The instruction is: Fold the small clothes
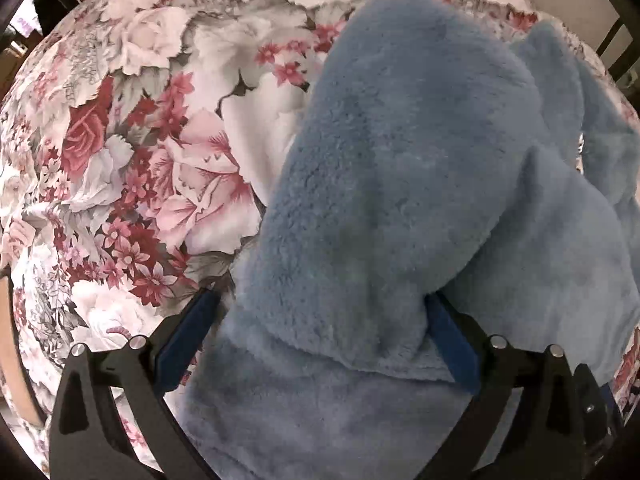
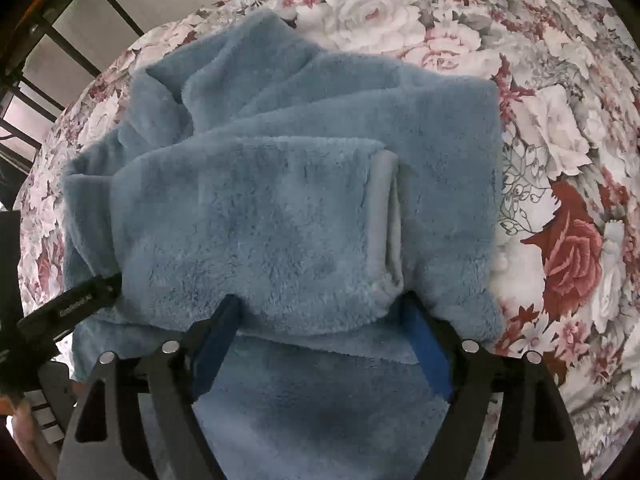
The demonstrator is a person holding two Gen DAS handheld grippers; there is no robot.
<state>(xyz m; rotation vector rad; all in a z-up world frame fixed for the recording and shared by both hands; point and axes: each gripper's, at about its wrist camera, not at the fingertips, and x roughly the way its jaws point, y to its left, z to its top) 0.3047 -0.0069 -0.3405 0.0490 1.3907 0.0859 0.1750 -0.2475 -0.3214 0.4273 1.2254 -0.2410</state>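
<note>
A blue fleece garment (image 2: 288, 208) is seen lying on a floral cloth (image 2: 560, 128) that covers the table, partly folded. In the right wrist view its long axis runs across the picture, from the table's left edge toward the middle. A sleeve (image 2: 256, 216) is laid back over the body, its grey cuff (image 2: 386, 216) pointing right. A second sleeve (image 2: 224, 64) is bunched toward the far left edge of the table.

In the left wrist view the same garment (image 1: 400, 184) is spread from the near edge toward the far right edge, the folded sleeve rising as a thick hump.

The left gripper (image 1: 320, 316) is pointed steeply down over the near part of the garment. Its jaws are spread wide, with the fleece hump between them; whether the pads are touching the pile cannot be told.

The right gripper (image 2: 320, 312) is likewise pointed steeply down at the folded sleeve's near edge. Its jaws are parted, and nothing is gripped, though the fleece lies between and under the blue pads (image 2: 426, 340).

A dark chair frame (image 2: 60, 60) is seen beyond the table's far left edge.

No containers are shown.
</note>
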